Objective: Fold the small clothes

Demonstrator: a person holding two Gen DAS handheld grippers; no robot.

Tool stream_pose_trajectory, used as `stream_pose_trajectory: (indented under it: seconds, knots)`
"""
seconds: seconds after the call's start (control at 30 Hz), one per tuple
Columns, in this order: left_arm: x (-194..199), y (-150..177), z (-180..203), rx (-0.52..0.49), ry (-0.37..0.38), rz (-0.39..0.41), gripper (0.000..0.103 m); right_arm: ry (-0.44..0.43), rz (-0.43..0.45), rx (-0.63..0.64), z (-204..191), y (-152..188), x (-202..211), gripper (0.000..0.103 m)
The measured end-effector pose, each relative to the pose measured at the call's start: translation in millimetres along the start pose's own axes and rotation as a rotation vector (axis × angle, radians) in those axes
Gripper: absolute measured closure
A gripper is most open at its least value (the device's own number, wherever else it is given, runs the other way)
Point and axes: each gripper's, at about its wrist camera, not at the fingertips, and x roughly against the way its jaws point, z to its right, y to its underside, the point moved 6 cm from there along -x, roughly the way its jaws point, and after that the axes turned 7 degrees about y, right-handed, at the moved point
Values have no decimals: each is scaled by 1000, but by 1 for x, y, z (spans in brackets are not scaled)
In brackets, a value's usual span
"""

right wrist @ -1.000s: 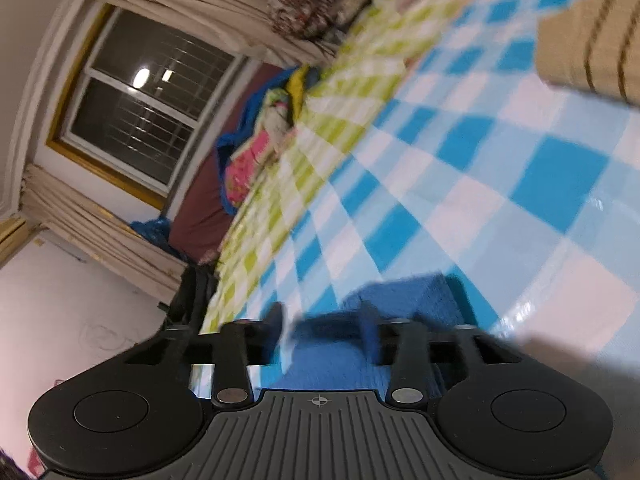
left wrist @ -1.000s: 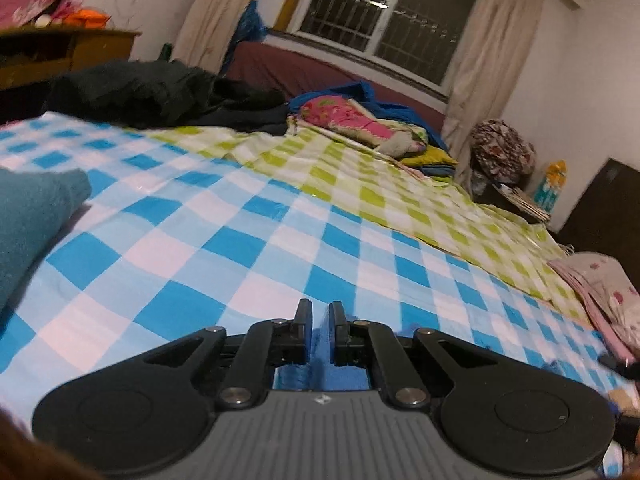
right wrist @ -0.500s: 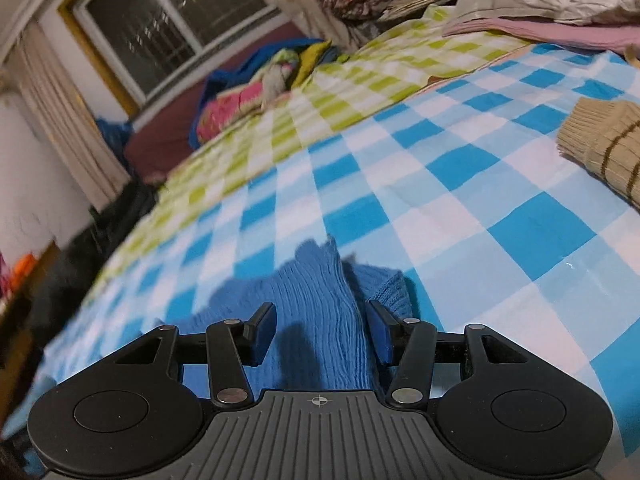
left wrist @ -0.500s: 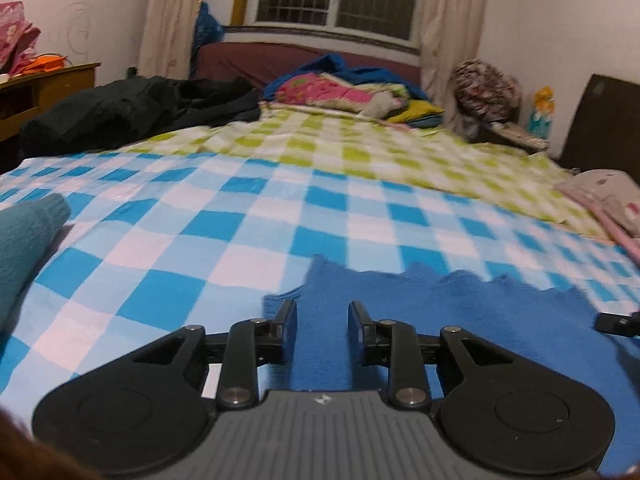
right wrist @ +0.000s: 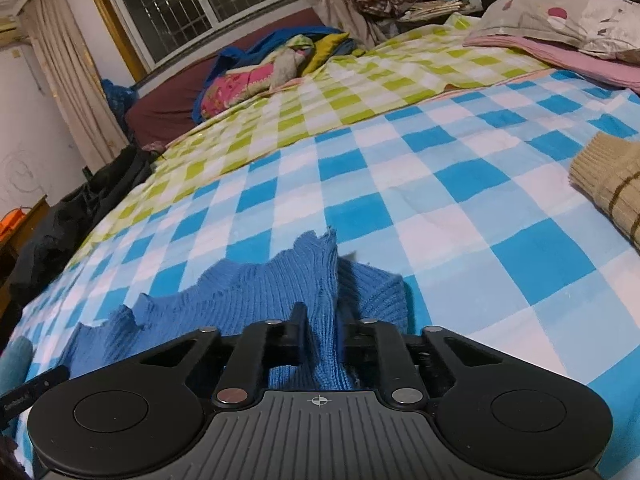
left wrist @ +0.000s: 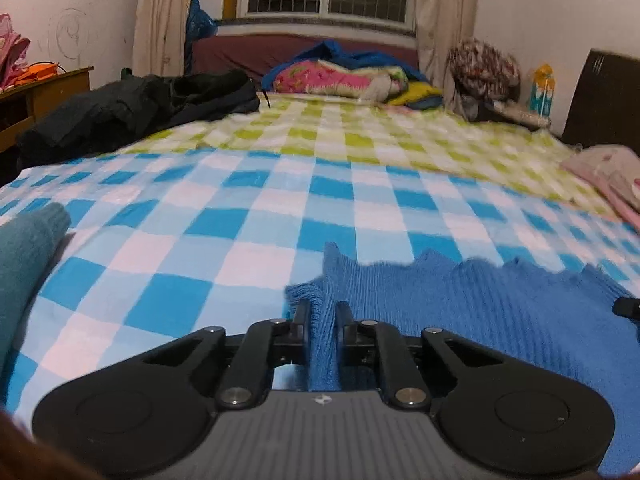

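Note:
A blue knitted garment [left wrist: 480,312] lies spread on the blue-and-white checked bed sheet [left wrist: 248,216]. My left gripper [left wrist: 322,312] is shut on the garment's left edge, with a ridge of knit pinched between the fingers. My right gripper [right wrist: 324,314] is shut on the garment's right edge [right wrist: 320,280], which stands up in a fold between its fingers. The garment stretches between the two grippers with a wavy far edge [right wrist: 224,276]. The tip of the other gripper shows at the right edge of the left wrist view [left wrist: 628,307].
A teal knitted piece [left wrist: 24,248] lies at the left. A beige striped knit [right wrist: 608,184] lies at the right. Farther back are a green checked sheet [left wrist: 340,136], dark clothes [left wrist: 132,112], a bright bedding pile [left wrist: 344,76] and pink pillows [right wrist: 560,28].
Both grippers closed from open onto the edges of the blue garment, which now rises in a pinched fold in each. Both views levelled out over the bed.

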Motion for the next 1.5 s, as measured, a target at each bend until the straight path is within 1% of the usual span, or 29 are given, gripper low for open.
stream_pose_trajectory:
  seconds: [0.1, 0.17, 0.2, 0.3, 0.33, 0.4, 0.47, 0.53, 0.7, 0.8, 0.87, 0.93, 1.03, 1.13, 1.27, 1.37, 1.43, 1.5]
  knots:
    - [15, -6, -8, 36, 2, 46, 85, -9, 44, -15, 2, -7, 10, 94]
    - [19, -5, -11, 37, -16, 59, 85, -7, 63, -32, 5, -9, 13, 94]
    - [16, -3, -12, 29, -28, 55, 85, 4, 69, -36, 7, -8, 11, 95]
    - [2, 10, -16, 33, -53, 4, 85, 45, 18, -35, 14, 1, -5, 95]
    - [-1, 15, -17, 27, -64, -5, 84, 53, 18, -29, 16, 4, -9, 95]
    - [-1, 18, -15, 14, -71, -3, 84, 50, 26, -21, 17, 5, -8, 95]
    - [0, 17, -12, 2, -74, -3, 83, 48, 24, -18, 15, 3, -6, 91]
    - [3, 14, -12, 6, -68, 2, 82, 50, 37, -5, 14, 1, 0, 88]
    - [19, 10, -14, 29, -71, 25, 82, 52, 99, 27, 9, -3, 28, 87]
    - [33, 12, -11, 18, -74, 44, 82, 32, 116, 54, 4, 1, 42, 87]
    - [43, 17, -9, 22, -63, 47, 82, 14, 125, 78, 1, 8, 49, 87]
    - [50, 26, -6, 23, -45, 41, 82, 20, 111, 98, 1, 17, 48, 87]
    - [55, 42, -3, -7, -56, 17, 82, 50, 70, 89, 10, 31, 39, 88]
    - [59, 52, -5, -22, -71, 4, 82, 60, 67, 76, 14, 30, 40, 88]
    - [73, 53, -13, 15, -75, 15, 82, 48, 90, 71, 8, 26, 57, 87]
    - [83, 58, -20, 37, -71, 26, 82, 26, 95, 100, -4, 33, 67, 87]
    - [84, 66, -23, 50, -67, 6, 82, 27, 62, 132, -10, 42, 62, 87]
    - [80, 75, -26, 81, -49, -29, 82, 54, 14, 151, -12, 51, 52, 87]
